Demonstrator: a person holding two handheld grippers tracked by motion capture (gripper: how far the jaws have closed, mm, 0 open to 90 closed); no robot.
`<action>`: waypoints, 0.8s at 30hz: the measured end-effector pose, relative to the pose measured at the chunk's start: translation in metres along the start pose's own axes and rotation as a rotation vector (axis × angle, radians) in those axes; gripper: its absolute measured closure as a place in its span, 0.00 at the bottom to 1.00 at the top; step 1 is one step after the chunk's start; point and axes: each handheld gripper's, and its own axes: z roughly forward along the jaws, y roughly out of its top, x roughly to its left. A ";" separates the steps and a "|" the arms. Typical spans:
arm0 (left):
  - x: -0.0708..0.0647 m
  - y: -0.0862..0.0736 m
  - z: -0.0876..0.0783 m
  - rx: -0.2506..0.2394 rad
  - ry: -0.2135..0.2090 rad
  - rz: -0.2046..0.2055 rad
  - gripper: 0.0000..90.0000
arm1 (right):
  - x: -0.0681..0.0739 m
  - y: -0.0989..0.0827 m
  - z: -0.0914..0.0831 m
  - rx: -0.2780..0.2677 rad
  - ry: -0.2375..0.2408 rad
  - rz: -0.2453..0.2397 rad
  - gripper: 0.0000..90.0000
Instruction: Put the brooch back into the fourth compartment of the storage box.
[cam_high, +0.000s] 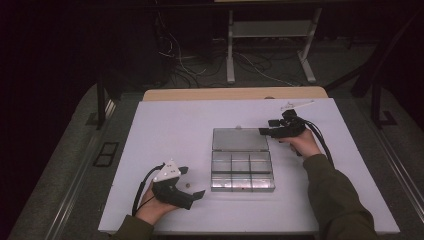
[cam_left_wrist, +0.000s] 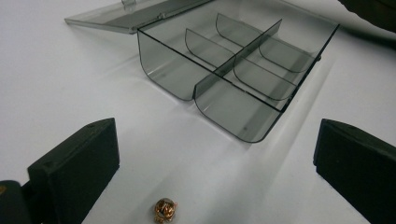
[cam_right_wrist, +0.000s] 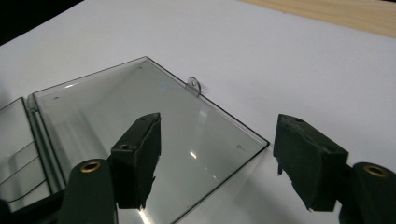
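Left gripper view cuts off the small coppery bead (cam_left_wrist: 164, 209) at the bottom edge, between the left gripper's (cam_left_wrist: 215, 163) wide-open, empty jaws. The clear box (cam_left_wrist: 233, 74) lies open at upper centre. The right gripper (cam_right_wrist: 217, 161) is open and empty above the lid (cam_right_wrist: 140, 116).

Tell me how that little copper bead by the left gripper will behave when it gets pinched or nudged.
The bead looks rounded and shiny, so it will probably roll across the smooth table if nudged. It is small next to the left gripper, whose jaws stand wide open, so it could slip or pop out of a pinch. It looks metallic, so likely stiff and not fragile.
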 end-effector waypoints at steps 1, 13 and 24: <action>-0.001 0.000 0.000 -0.002 0.000 -0.001 0.00 | 0.001 0.000 -0.002 -0.008 0.000 -0.002 0.34; -0.001 0.001 -0.001 -0.001 0.001 0.008 0.00 | 0.020 -0.009 -0.029 -0.058 -0.035 -0.029 0.24; -0.001 0.001 -0.001 -0.001 0.002 0.006 0.00 | 0.040 -0.028 -0.050 -0.061 -0.039 -0.063 0.22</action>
